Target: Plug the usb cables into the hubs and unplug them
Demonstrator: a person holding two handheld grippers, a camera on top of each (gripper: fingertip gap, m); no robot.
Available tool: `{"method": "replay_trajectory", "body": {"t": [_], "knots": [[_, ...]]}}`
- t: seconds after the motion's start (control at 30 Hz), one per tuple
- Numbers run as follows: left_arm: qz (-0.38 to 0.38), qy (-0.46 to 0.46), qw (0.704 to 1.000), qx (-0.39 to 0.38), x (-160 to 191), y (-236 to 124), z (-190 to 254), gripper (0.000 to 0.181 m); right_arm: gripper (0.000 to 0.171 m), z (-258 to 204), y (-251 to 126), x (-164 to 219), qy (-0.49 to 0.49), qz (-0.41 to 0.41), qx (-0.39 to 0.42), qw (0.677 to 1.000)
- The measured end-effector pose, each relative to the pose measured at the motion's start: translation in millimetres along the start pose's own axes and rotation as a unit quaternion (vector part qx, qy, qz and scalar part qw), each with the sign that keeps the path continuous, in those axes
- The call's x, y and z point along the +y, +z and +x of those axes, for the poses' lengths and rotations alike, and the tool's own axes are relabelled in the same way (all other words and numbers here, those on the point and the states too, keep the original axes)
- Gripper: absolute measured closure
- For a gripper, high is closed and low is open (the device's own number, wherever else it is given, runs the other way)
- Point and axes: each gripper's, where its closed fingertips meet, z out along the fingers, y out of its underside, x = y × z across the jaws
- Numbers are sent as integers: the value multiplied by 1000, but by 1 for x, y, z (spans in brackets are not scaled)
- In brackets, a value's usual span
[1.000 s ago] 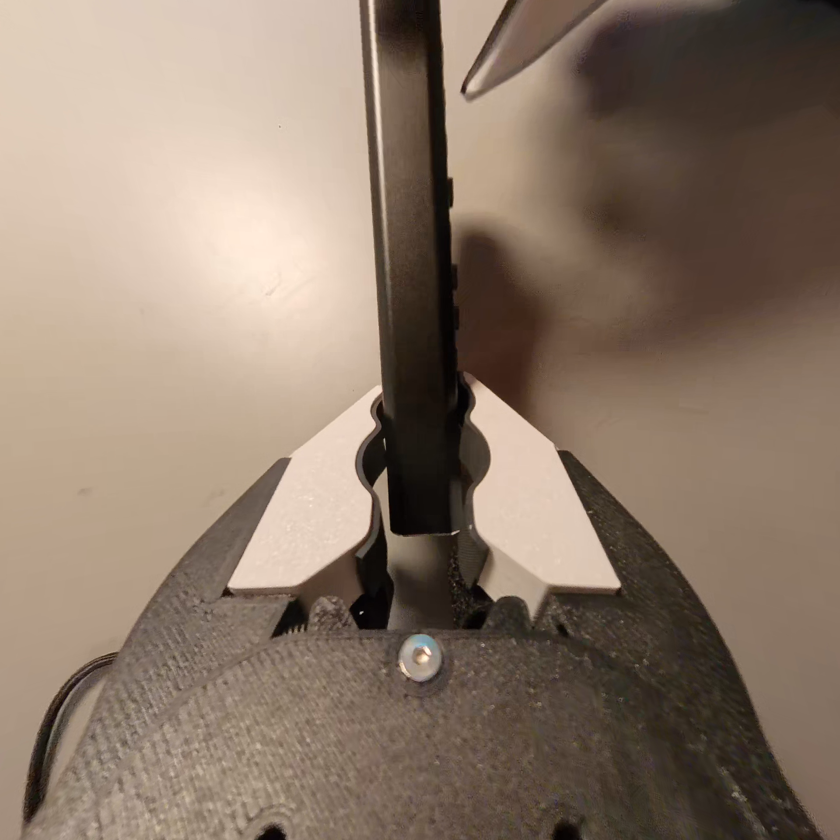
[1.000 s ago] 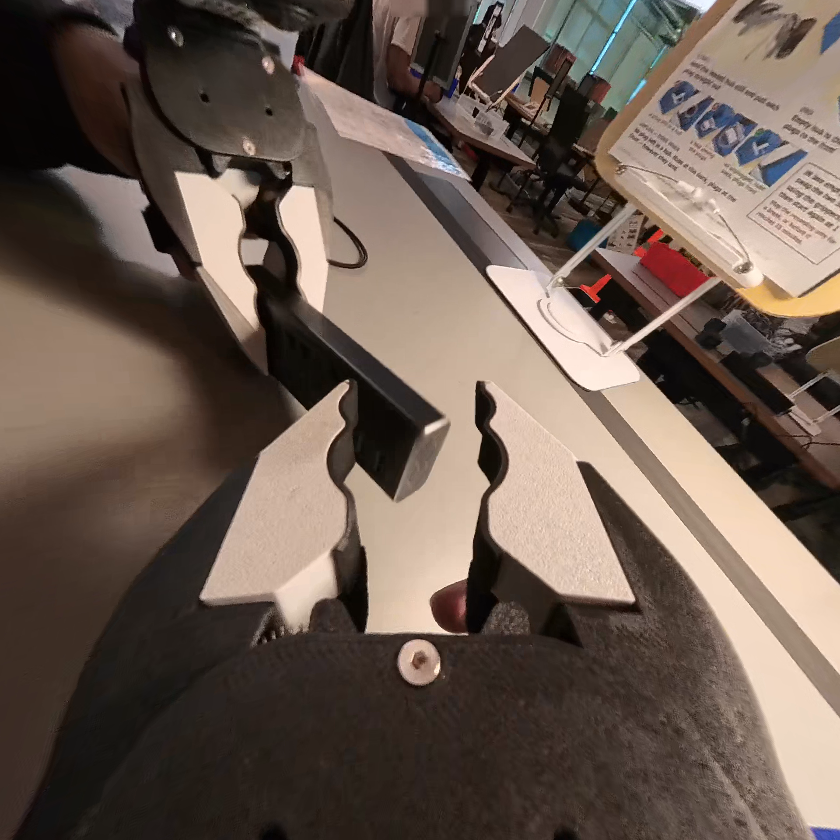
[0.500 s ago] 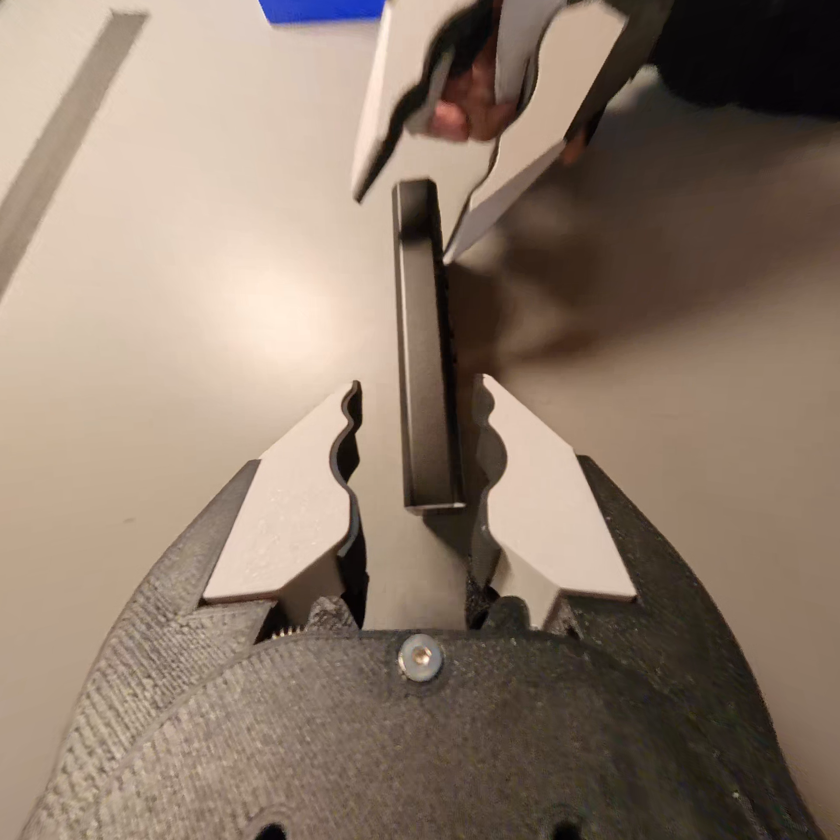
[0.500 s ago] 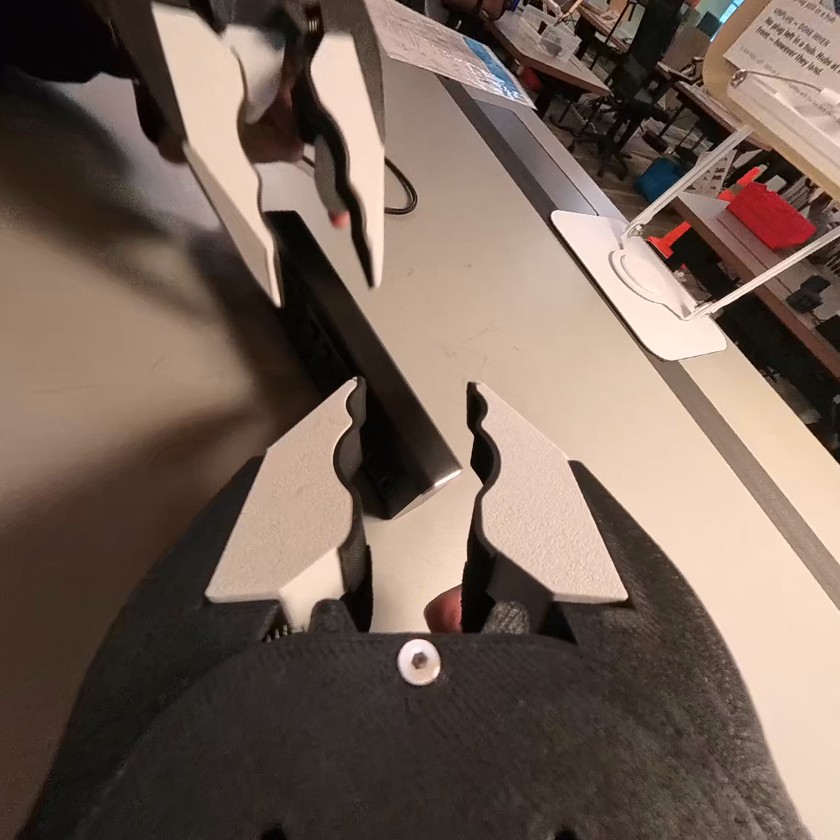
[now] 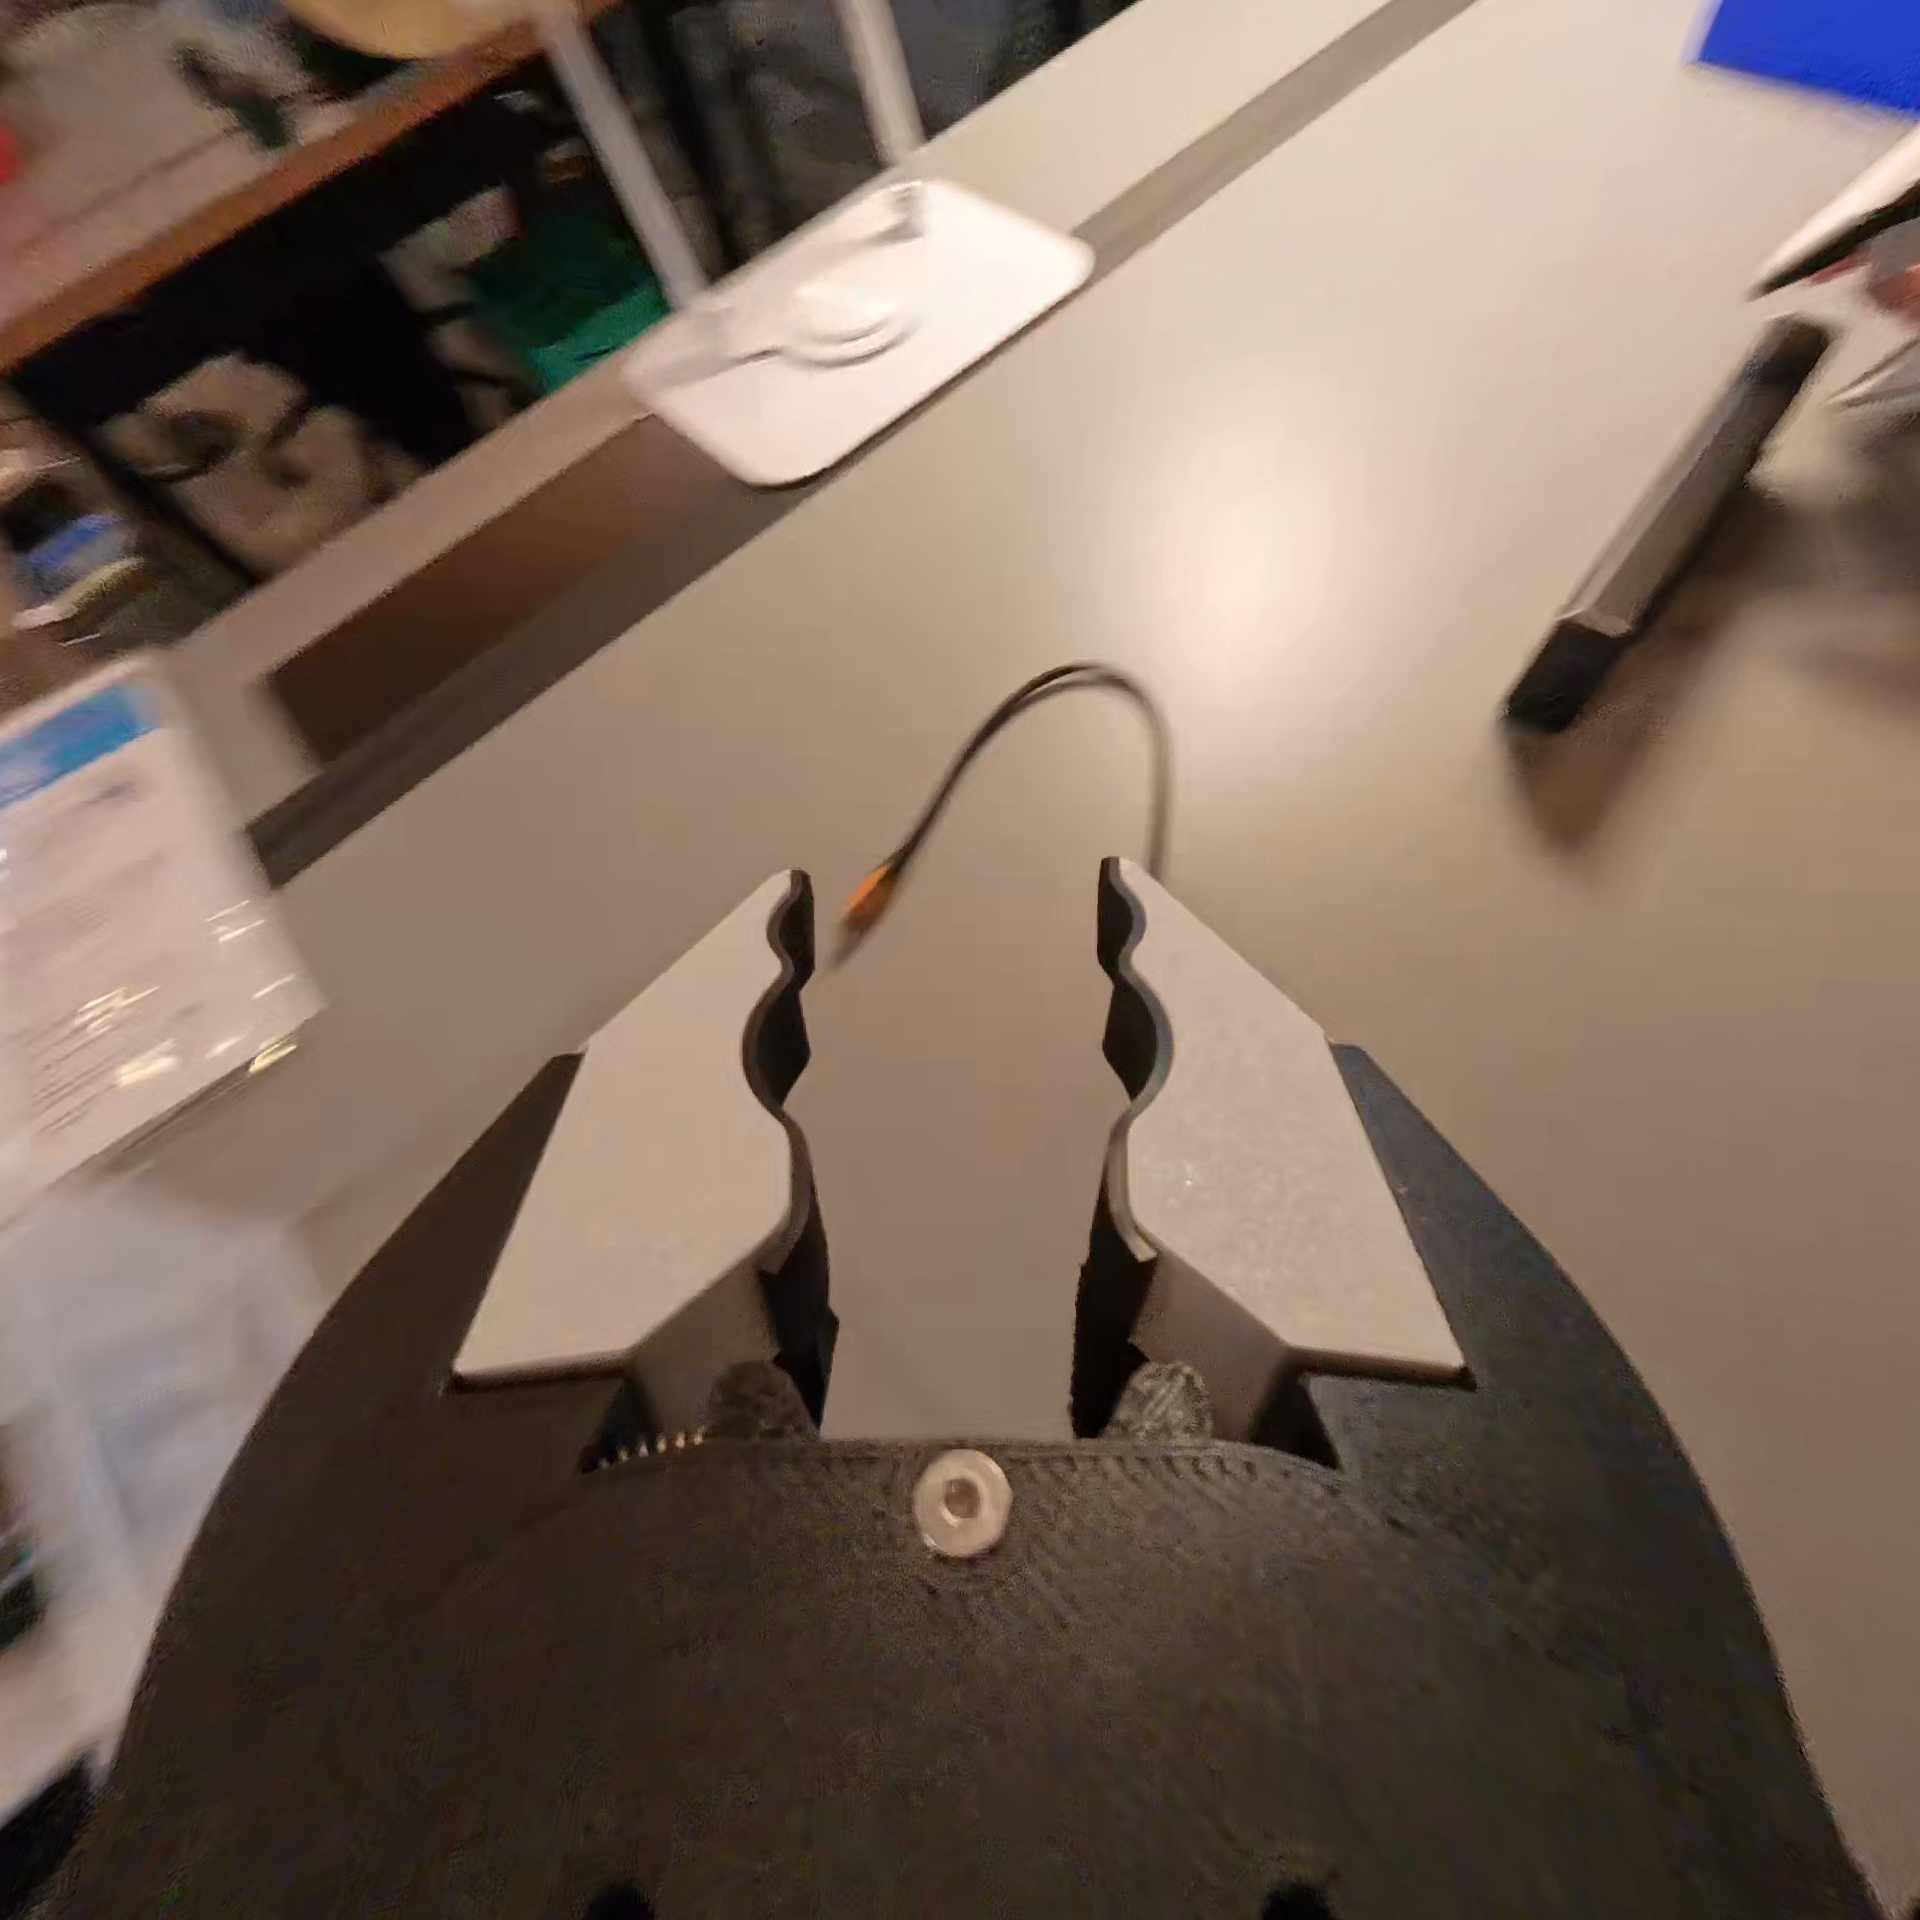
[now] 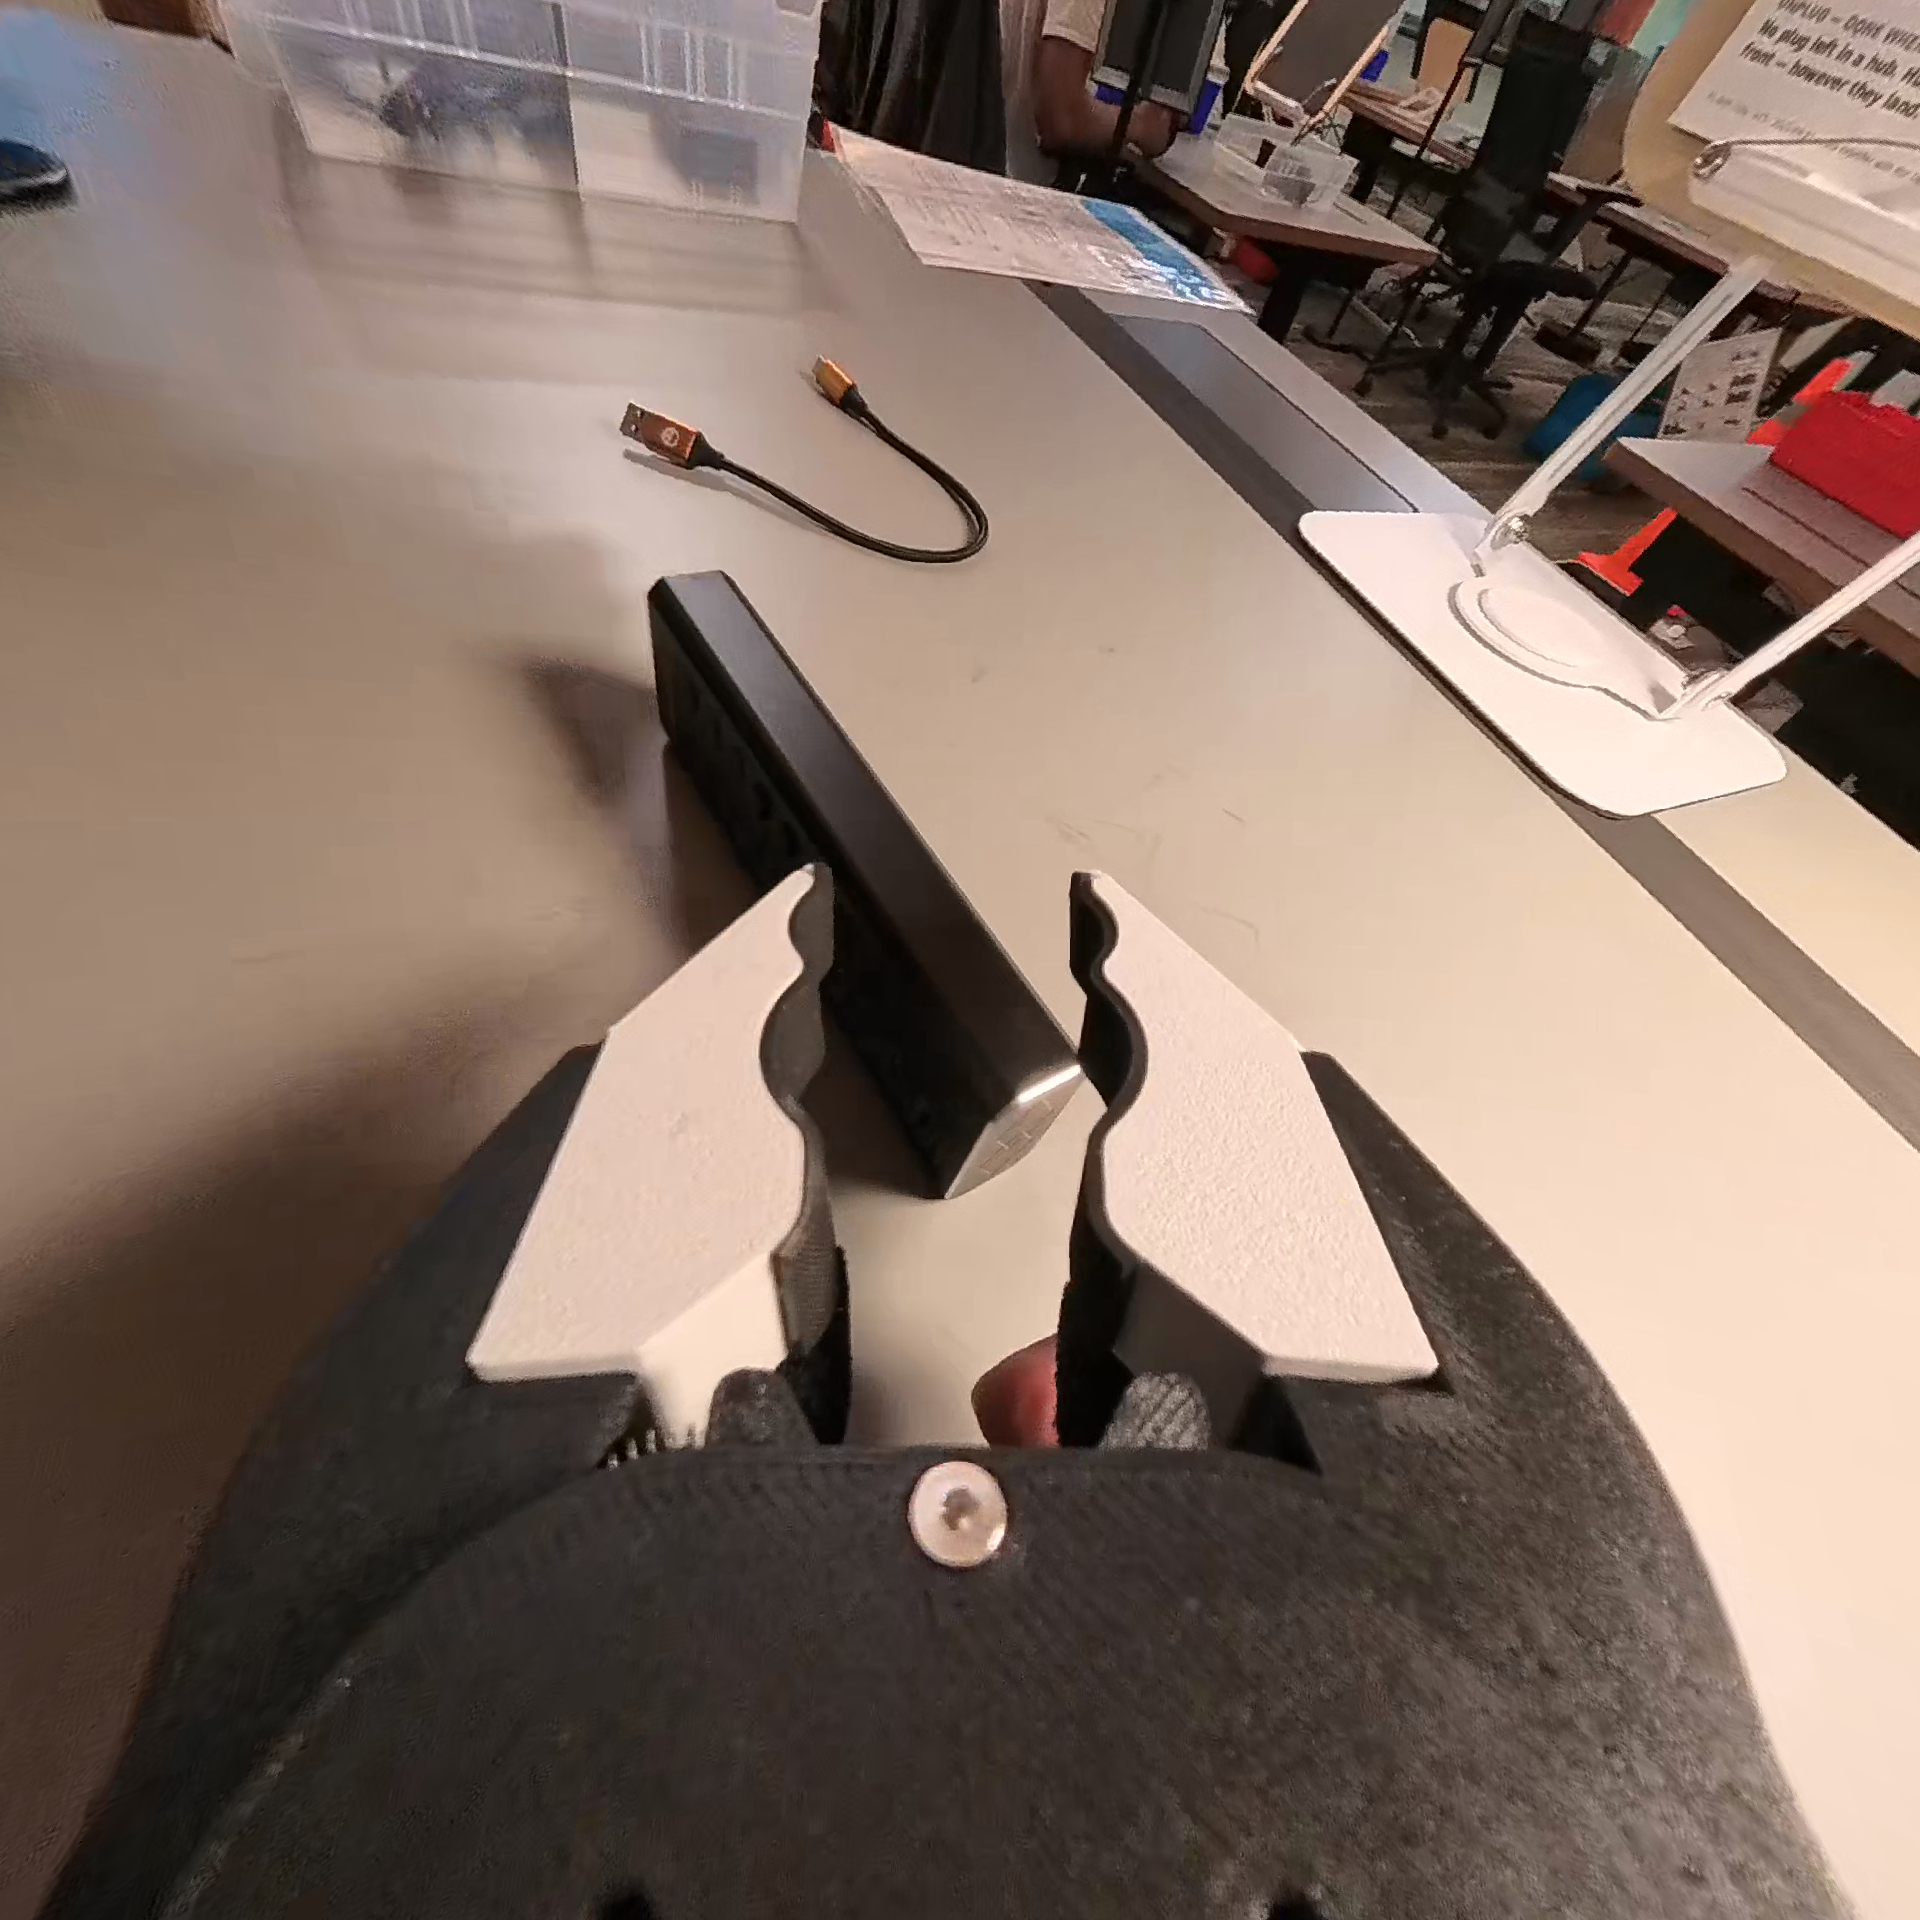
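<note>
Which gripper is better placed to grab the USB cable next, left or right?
Left, probably. The left gripper is open and empty, with the USB cable just beyond its tips. The right gripper straddles the hub, with the cable farther off.

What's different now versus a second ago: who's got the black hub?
The left gripper let go of the long black rectangular USB hub, opened and swung away toward the short black USB cable with orange plugs. The hub now lies on the beige table, its near end between the right gripper fingers. Unchanged: the right gripper is open around that end, and the cable is unplugged.
</note>
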Motion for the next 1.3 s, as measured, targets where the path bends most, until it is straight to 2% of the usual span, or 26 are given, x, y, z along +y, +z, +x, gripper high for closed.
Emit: {"method": "replay_trajectory", "body": {"t": [0.03, 0.13, 0.2, 0.3, 0.37, 0.4, 0.5, 0.57, 0.63, 0.7, 0.83, 0.93, 1.03, 1.17, 1.3], "knots": [[-11, -1, 999, -36, 5, -26, -20, 123, 125, 0, -1, -1, 3, 2, -1, 1000], [-71, -7, 987, -143, 31, -101, -81, 123, 125, 1, -2, -1, 4, 2, -3, 1000], [-142, -27, 972, -188, 67, -138, -118, 123, 125, 0, -1, -1, 1, 0, -3, 1000], [-259, -84, 949, -161, 143, -163, -145, 123, 125, -2, -1, -1, -4, -3, -5, 1000], [-306, -99, 938, -129, 186, -162, -156, 126, 124, -3, -2, -2, -10, -3, -5, 1000], [-325, -73, 935, -119, 203, -160, -162, 128, 124, -3, -2, -3, -13, -3, -3, 1000], [-373, 81, 920, -91, 242, -158, -176, 132, 124, -2, -4, -4, -13, 1, 1, 1000], [-368, 144, 915, -74, 246, -151, -177, 135, 124, 2, -5, -5, -9, 4, 9, 1000], [-340, 209, 914, -73, 236, -139, -178, 135, 124, 8, -5, -5, -6, 8, 23, 1000], [-336, 253, 906, -42, 234, -127, -170, 131, 124, 11, -4, -5, 2, 14, 29, 999], [-423, 254, 869, 32, 265, -117, -157, 129, 124, 15, -1, -1, 13, 11, 33, 999], [-426, 256, 867, 28, 265, -113, -164, 157, 124, 14, 1, 3, 12, 5, 34, 999], [-392, 211, 895, 9, 245, -121, -171, 164, 124, 15, 0, 2, 12, 6, 36, 999], [-294, 159, 937, -97, 179, -151, -199, 168, 124, 16, -1, 3, 13, 6, 35, 999], [-170, 156, 943, -240, 83, -192, -220, 168, 124, 16, -3, 1, 10, 8, 35, 999]]}}
